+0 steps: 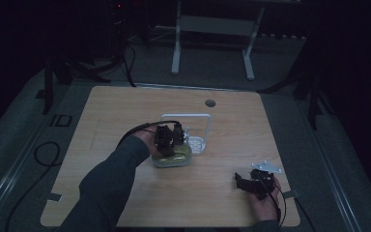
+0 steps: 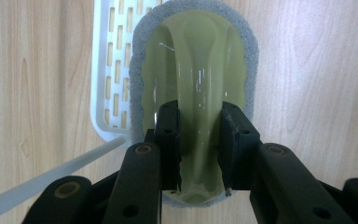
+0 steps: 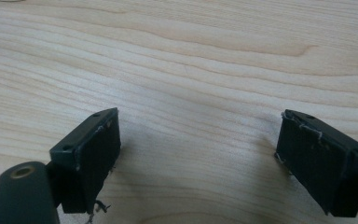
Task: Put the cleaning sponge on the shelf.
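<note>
A pale green scrubber with a grey sponge rim (image 2: 193, 65) lies on the wooden table, partly over a white slotted tray (image 2: 109, 70). My left gripper (image 2: 199, 154) is shut on the scrubber's raised green handle, one jaw on each side. In the high view the left gripper (image 1: 169, 135) stands over the scrubber (image 1: 173, 158) at mid-table, beside the white tray (image 1: 196, 143). My right gripper (image 1: 244, 182) rests near the table's front right, open, with bare wood between its pads (image 3: 93, 154).
A white wire frame (image 1: 186, 117) stands up behind the tray. A round cable hole (image 1: 210, 103) lies toward the table's far edge. A white desk frame (image 1: 212, 29) stands on the floor beyond. Cables run along the floor at left.
</note>
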Demonstrator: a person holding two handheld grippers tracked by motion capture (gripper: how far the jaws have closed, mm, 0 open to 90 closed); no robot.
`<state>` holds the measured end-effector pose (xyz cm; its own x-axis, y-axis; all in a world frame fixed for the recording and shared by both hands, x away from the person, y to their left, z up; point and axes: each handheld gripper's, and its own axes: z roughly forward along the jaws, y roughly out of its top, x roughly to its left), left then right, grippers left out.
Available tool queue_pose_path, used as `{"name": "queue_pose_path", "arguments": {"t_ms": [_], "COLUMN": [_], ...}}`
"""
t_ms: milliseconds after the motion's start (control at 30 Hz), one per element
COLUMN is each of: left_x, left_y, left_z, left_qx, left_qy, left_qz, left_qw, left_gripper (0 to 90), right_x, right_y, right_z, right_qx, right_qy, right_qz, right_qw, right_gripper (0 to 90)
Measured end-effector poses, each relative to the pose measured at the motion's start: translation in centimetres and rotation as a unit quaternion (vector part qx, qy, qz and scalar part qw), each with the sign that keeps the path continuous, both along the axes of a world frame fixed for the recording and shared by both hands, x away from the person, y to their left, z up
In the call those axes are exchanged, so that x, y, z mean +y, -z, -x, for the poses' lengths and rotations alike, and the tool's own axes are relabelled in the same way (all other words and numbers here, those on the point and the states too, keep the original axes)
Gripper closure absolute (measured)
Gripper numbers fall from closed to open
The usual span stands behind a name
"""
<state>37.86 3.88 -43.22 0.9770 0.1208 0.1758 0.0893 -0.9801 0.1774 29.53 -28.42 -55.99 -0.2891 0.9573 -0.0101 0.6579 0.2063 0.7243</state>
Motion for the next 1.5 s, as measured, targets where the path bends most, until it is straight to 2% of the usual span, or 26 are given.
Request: {"name": "queue_pose_path", "arguments": {"t_ms": [267, 467, 567, 1033, 1267, 1367, 1500], "left_x": [-0.3, -0.9, -1.2, -1.5, -2.2, -2.4, -2.7], "left_y": [0.2, 0.3, 0.3, 0.3, 0.3, 0.4, 0.5], "left_z": [-0.5, -0.9, -1.0, -1.8, -2.1, -2.2, -2.4], "left_qx": [-0.002, 0.002, -0.003, -0.011, -0.014, -0.018, -0.037], "left_qy": [0.014, 0.015, 0.020, 0.019, 0.029, 0.032, 0.042], "left_qz": [-0.006, -0.006, -0.007, 0.004, 0.007, 0.008, 0.006], "left_qw": [0.9999, 0.9999, 0.9998, 0.9997, 0.9995, 0.9993, 0.9984], "left_gripper": [71.6, 71.6, 71.6, 71.6, 71.6, 71.6, 71.6], "right_x": [0.0, 0.0, 0.0, 0.0, 0.0, 0.0, 0.0], "right_y": [0.0, 0.0, 0.0, 0.0, 0.0, 0.0, 0.0], "right_z": [0.0, 0.0, 0.0, 0.0, 0.0, 0.0, 0.0], "right_qx": [0.001, 0.001, 0.001, 0.001, 0.000, 0.000, 0.000], "right_qy": [0.001, 0.001, 0.001, 0.001, 0.000, 0.000, 0.000], "right_qz": [-0.001, -0.001, -0.001, -0.001, 0.000, 0.000, 0.000], "right_qw": [1.0000, 1.0000, 1.0000, 1.0000, 1.0000, 1.0000, 1.0000], "right_gripper": [13.1, 13.1, 13.0, 13.1, 13.1, 13.1, 13.0]}}
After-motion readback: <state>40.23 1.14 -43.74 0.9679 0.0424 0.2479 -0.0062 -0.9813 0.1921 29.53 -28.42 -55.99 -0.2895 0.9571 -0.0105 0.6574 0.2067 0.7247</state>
